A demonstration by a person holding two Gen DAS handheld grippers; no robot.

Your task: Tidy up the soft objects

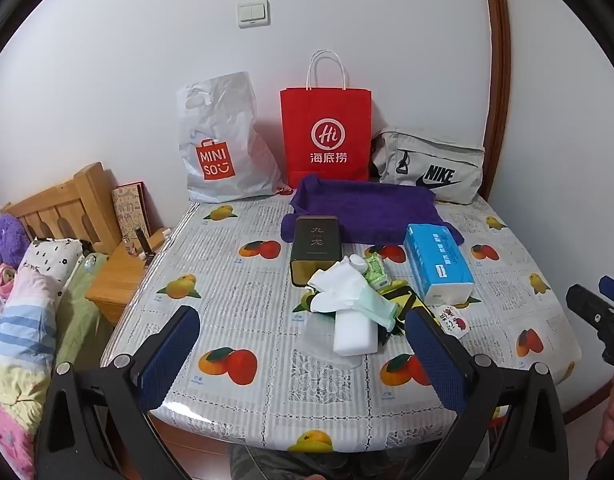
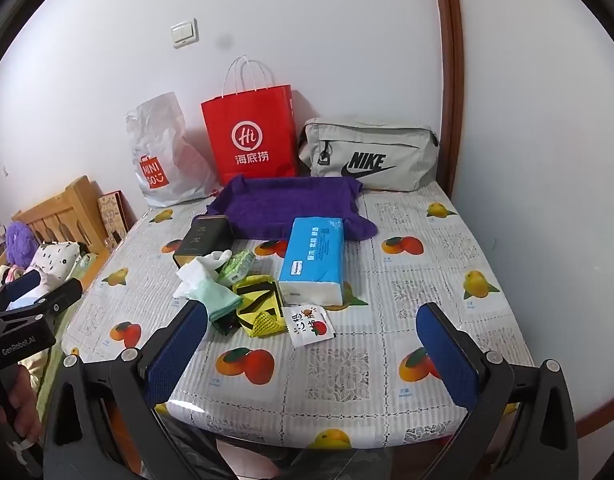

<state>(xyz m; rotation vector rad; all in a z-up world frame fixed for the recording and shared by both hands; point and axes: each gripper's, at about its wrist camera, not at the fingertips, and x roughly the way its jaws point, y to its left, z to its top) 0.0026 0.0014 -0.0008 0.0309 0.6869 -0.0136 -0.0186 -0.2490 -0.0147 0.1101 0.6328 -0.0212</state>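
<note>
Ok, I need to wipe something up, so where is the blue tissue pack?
The blue tissue pack lies mid-table on the fruit-print tablecloth, right of the dark tin and just in front of the purple towel.

Both fisheye views are evenly and softly lit, bright without harsh contrast. The pale wall (image 1: 347, 8) ahead of the grippers shows only faint shadows behind the red paper carrier bag (image 1: 326, 136). The glossy fruit-printed plastic tablecloth (image 2: 347, 376) carries white glare along its near edge, just below the fingers. Straight lines bow strongly toward the frame edges, where the brown wooden door frame (image 2: 451, 80) curves, and the corners fall to black. Focus is sharp mid-table, softer at the rim.
</note>
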